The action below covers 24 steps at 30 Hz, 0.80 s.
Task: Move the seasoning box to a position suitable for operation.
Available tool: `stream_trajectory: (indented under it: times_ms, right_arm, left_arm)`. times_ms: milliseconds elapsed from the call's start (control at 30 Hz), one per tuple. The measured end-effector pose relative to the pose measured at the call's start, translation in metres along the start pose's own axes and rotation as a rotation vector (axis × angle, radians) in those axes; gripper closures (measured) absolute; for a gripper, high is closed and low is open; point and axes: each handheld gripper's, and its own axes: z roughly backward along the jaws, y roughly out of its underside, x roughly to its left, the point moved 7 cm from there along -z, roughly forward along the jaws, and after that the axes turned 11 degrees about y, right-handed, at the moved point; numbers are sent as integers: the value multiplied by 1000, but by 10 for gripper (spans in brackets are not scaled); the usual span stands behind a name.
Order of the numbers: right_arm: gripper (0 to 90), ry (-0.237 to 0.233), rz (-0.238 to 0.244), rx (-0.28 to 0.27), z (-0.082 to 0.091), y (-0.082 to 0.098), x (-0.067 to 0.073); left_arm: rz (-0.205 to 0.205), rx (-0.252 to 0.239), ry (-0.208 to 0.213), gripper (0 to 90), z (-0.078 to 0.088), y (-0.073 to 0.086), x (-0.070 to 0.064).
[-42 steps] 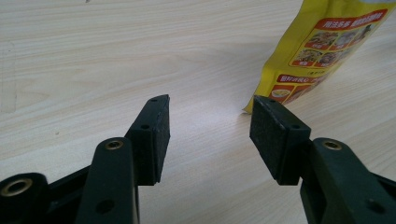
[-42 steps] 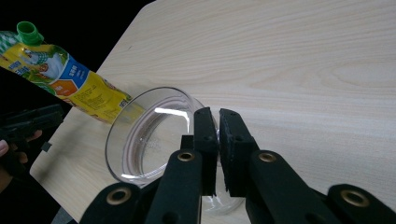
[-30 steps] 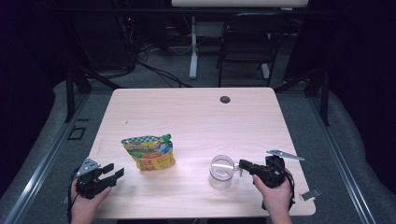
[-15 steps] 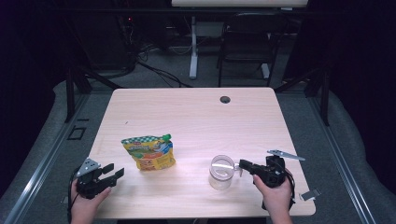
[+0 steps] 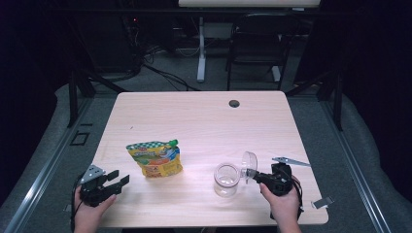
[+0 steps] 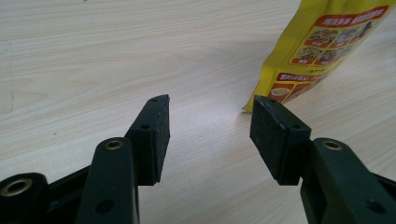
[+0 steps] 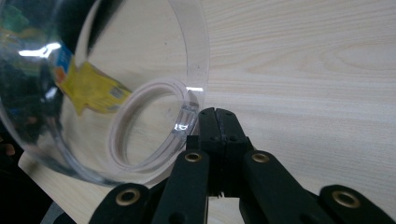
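High view | one jar (image 5: 226,178) | one pouch (image 5: 154,158) | left tongs (image 5: 117,182) released | right tongs (image 5: 252,175) clenching one lid (image 5: 248,165)

The work surface is a light wood-grain table (image 5: 194,121) with a round dark cable port (image 5: 234,103) near its far edge, well beyond both claws. Grey carpet (image 5: 354,160) surrounds the table; a black chair (image 5: 257,53) and a white stand leg (image 5: 200,48) occupy the dim area behind. Dark curtains (image 5: 29,63) close off both sides.
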Motion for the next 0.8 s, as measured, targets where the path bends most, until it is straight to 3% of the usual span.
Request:
stream_trajectory:
  times_ms: [133,667,700,800]
  right_arm:
    - [899,-28,-26,4,0,0,-2]
    - [864,-34,-31,0,0,1,-6]
    - [865,-25,-27,-4,0,1,-7]
    - [833,77,45,0,-3,6,-15]
  left_arm:
    - [4,0,-2,475,1,0,1]
    - [-4,-4,-7,476,1,-1,1]
    - [-6,-2,-10,477,1,-1,1]
    - [-15,-2,-10,477,0,-3,1]
